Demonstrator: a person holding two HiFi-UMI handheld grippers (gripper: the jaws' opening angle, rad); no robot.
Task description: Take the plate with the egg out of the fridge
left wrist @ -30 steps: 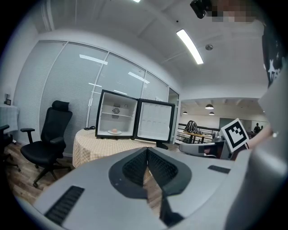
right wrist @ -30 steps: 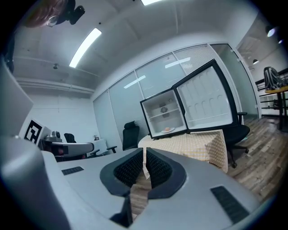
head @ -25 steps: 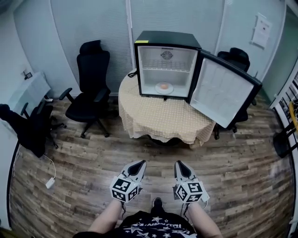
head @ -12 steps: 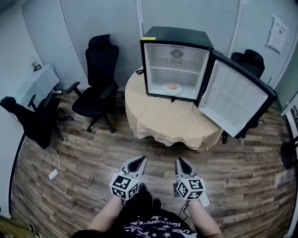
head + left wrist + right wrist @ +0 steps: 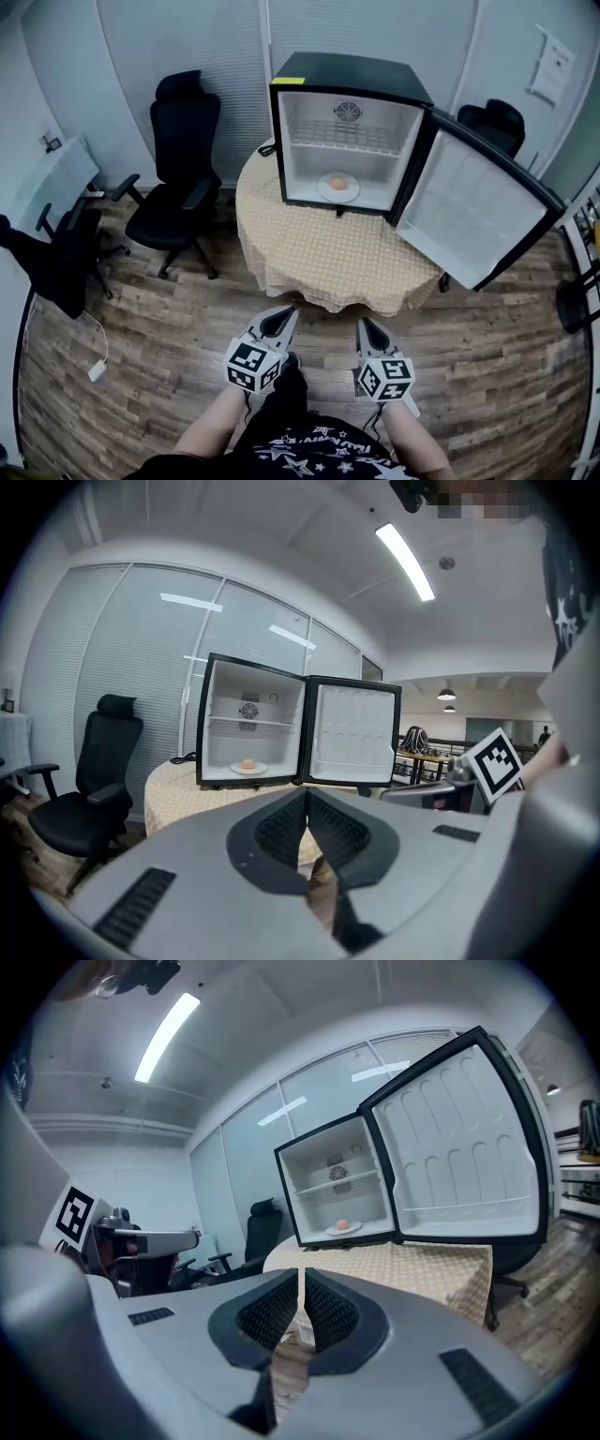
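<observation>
A small black fridge (image 5: 349,84) stands on a round table (image 5: 323,251) with its door (image 5: 478,211) swung open to the right. On its floor lies a white plate (image 5: 337,188) with a brown egg (image 5: 337,183); the plate (image 5: 248,769) and egg (image 5: 342,1225) also show in both gripper views. My left gripper (image 5: 281,323) and right gripper (image 5: 369,330) are held low in front of the person, well short of the table. Both are shut with nothing between the jaws.
A black office chair (image 5: 178,169) stands left of the table and another (image 5: 489,122) behind the fridge door. At the far left are a dark chair (image 5: 47,258) and a white desk (image 5: 56,183). A white adapter with a cable (image 5: 97,369) lies on the wooden floor.
The view has shifted and the table with the fridge sits slightly nearer. Both grippers stay shut and low in front of the person.
</observation>
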